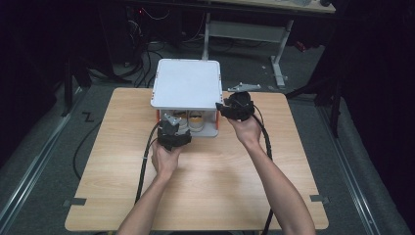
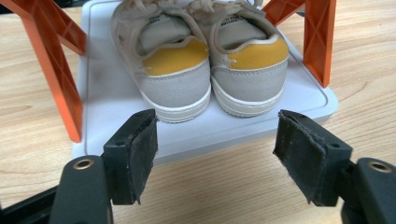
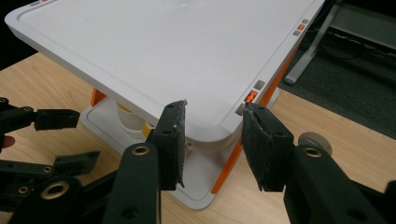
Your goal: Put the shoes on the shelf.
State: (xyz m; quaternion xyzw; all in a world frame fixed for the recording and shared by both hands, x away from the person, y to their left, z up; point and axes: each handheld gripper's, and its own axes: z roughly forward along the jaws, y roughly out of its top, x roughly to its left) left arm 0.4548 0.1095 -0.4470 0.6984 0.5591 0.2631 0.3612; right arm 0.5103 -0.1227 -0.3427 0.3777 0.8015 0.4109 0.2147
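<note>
The left claw (image 2: 215,154) sat wide open just in front of the grey tray (image 2: 116,98), nothing between the pads. A pair of sneakers (image 2: 212,70) (yellow heel tabs) stood side by side on it, heels toward the camera, orange legs (image 2: 51,65) either side, wooden surface (image 2: 224,186) underneath.

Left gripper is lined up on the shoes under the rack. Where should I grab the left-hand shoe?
Grip the left shoe across its heel, coming straight in from the open front of the rack: the heels face the left gripper, whose jaws stand open, and orange legs block the sides.
</note>
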